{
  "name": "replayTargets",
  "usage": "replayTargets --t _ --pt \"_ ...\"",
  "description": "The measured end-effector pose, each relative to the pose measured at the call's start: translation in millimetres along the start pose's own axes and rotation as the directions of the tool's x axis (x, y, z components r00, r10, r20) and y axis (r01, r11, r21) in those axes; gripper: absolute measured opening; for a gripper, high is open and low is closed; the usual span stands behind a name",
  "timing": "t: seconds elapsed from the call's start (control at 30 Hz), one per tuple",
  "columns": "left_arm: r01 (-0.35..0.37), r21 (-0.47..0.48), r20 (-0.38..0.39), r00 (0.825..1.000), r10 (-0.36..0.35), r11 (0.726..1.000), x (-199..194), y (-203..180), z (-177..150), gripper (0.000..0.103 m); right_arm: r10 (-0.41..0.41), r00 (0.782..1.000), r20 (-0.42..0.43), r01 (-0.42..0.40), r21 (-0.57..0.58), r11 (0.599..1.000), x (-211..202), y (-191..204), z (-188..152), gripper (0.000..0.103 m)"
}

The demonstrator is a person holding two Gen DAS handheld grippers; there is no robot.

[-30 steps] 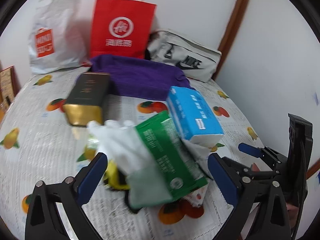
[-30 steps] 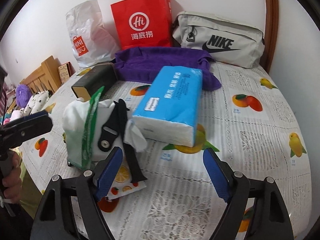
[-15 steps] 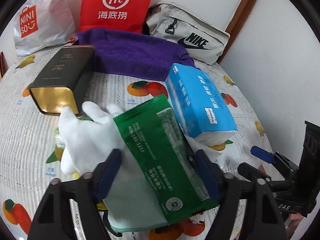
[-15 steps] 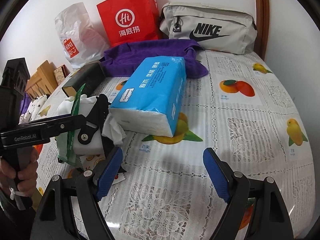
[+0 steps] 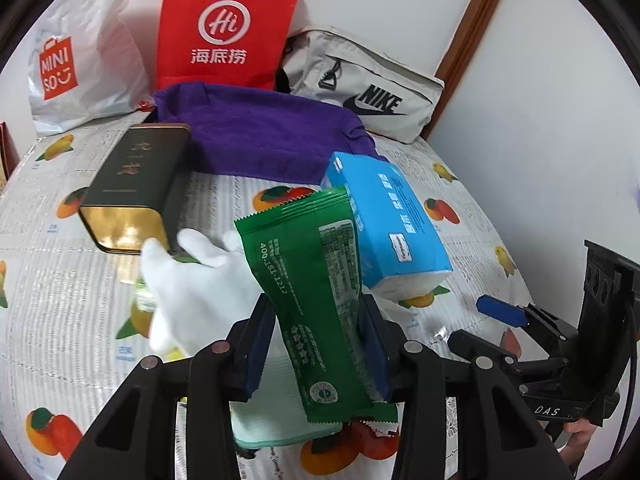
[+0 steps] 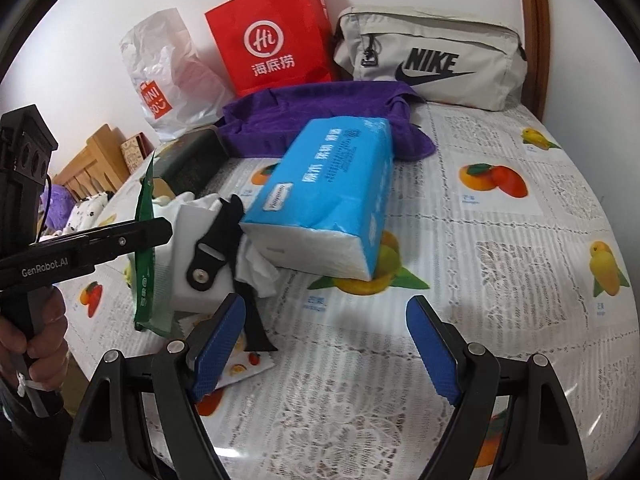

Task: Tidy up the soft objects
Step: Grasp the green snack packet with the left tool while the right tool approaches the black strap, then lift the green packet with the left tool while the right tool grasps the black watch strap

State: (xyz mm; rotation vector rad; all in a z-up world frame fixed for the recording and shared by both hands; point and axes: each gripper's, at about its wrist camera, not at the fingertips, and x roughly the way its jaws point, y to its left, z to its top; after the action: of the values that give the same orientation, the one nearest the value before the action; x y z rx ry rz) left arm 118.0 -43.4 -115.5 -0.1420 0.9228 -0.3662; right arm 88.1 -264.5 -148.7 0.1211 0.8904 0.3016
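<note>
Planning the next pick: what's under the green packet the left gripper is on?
Under the green packet: a white glove, pale green cloth and a white block. What lies beneath those is covered.

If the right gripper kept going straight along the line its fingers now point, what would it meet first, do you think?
Probably the bare fruit-print tablecloth: the right gripper stands open, nothing between its jaws. The blue tissue pack lies beyond, slightly left; depth is uncertain.

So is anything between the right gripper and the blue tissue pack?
Nothing visible. The right gripper stands open over bare tablecloth, the blue tissue pack just beyond. The left gripper has been closing on the green packet.
</note>
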Motion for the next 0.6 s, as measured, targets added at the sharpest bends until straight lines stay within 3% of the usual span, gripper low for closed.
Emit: replayTargets --t 0.33,0.6 --pt "-0.057 -0.042 0.050 0.997 0.059 0.997 -29 31 4 0.035 0.080 0.997 -0.002 -0.081 -0.039 0.996 5 25 10 0.083" --pt "-0.094 -0.087 0.071 0.992 0.101 0.992 -41 55 1 0.035 0.044 0.998 -0.049 -0.048 -0.091 0.995 14 25 3 0.077"
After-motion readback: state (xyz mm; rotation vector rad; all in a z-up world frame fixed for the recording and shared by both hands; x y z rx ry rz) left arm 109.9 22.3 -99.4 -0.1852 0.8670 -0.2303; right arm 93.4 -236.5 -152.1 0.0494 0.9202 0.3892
